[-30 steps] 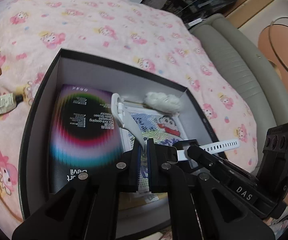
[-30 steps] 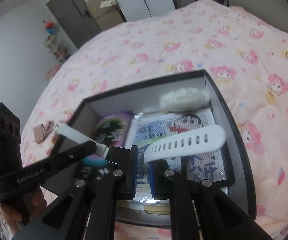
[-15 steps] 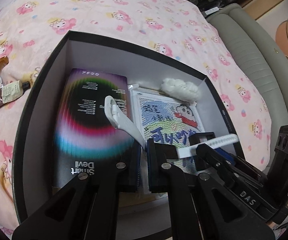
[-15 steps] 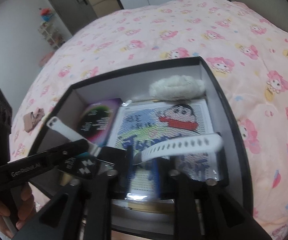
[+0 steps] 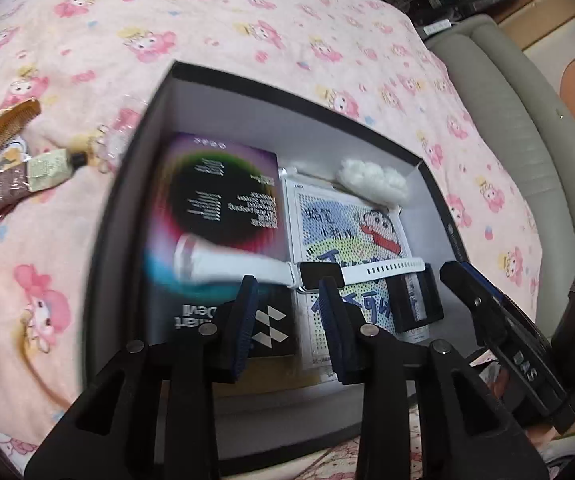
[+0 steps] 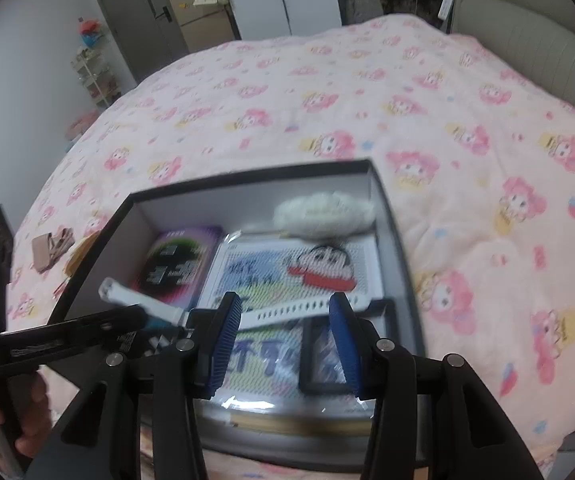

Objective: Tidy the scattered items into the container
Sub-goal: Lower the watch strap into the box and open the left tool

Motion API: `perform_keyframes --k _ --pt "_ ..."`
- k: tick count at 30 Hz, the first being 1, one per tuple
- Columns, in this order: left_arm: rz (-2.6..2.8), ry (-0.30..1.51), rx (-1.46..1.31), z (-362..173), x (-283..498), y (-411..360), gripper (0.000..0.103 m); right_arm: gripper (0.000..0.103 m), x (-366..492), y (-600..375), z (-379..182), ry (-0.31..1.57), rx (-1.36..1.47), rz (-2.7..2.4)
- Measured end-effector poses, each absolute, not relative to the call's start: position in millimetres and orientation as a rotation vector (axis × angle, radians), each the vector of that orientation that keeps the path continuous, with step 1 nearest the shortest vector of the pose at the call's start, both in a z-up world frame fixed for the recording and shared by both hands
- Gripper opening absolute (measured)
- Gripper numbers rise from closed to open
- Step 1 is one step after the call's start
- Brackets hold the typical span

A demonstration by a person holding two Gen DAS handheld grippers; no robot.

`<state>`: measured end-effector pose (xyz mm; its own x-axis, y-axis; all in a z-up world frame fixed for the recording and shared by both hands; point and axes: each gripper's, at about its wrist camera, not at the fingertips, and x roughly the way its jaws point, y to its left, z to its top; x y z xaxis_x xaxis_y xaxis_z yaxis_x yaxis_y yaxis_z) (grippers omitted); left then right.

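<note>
Fingers of both grippers opening; watch (image 5: 319, 274) lies free in box (image 5: 287, 88).

In the box (image 5: 431, 184) on the bed (image 5: 247, 20), a watch (image 5: 319, 272) lies across a booklet (image 5: 223, 200) at the left wall and a bead picture (image 5: 347, 232) right of it, a fluffy pad (image 5: 373, 176) in the far right corner.

The left gripper (image 5: 289, 296) is tilting steeply downward, its jaws opening, the blue ribbed pads (image 5: 243, 320) standing apart with nothing pressed between them. The right gripper (image 6: 285, 312) is angling down the same way just beside it, jaws also opening, pads clear of any grip. A hand (image 6: 27, 420) is wrapping around the left gripper's handle at the lower left of the right wrist view.
</note>
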<state>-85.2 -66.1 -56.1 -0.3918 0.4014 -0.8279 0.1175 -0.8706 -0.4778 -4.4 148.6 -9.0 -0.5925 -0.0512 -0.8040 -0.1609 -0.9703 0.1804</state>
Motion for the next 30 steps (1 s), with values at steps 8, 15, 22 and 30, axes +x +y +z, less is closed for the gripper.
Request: perform_keyframes --k 8,15,22,30 --pt "2.508 -0.610 -1.527 -29 -103 -67 0.033 0.042 -37 139 -18 0.400 -1.468 2.761" --pt "2.450 -0.426 -1.675 -52 -145 -45 0.016 0.042 -43 121 -35 0.291 -1.538 2.701" --pt "2.311 -0.416 -1.843 -81 -136 -37 0.016 0.042 -40 122 -44 0.306 -1.631 2.676" --pt "2.240 -0.450 -1.817 -77 -123 -40 0.016 0.042 -36 128 -55 0.371 -1.741 2.632"
